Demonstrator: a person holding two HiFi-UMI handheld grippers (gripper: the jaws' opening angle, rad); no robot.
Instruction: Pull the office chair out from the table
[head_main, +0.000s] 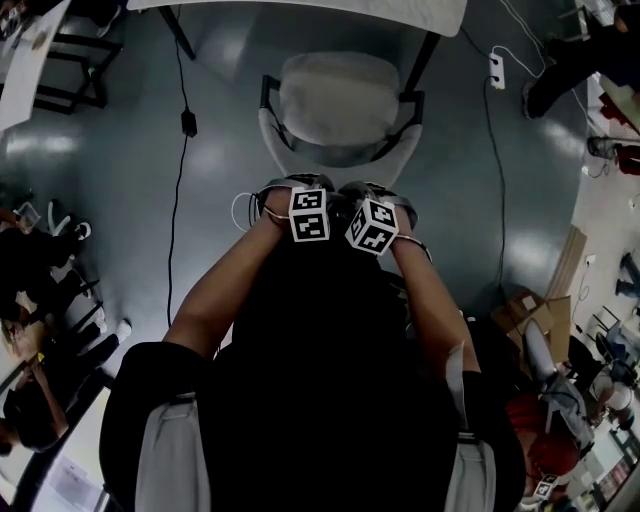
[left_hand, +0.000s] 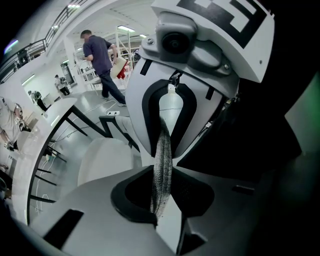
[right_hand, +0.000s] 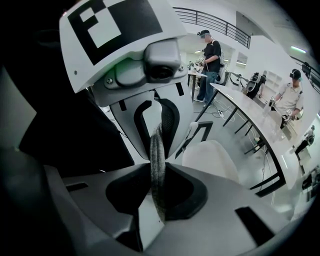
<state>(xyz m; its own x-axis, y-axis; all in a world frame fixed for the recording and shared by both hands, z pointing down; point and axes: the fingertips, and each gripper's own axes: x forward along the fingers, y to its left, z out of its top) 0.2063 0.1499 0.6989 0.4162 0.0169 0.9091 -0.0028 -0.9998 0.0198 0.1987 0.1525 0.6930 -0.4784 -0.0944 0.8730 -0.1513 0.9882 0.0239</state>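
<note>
Chair seat pale cloth; backrest edge coarse mesh; floor glossy.

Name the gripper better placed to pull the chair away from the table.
Neither: left gripper and right gripper both clamp the backrest edge, side by side at mid-chair. Pull with both.

The location is a large open-plan office or laboratory hall. Indicators: a glossy grey floor; a long white table on black angled legs running along the right side; a second white tabletop at the far edge, with a white-framed, pale-seated office chair near it; a black cable with an inline adapter and a white power strip lying on the floor; brown cardboard boxes at the near right; a railed mezzanine gallery overhead; ceiling strip lights; and a standing person wearing a headset at the far tables.
</note>
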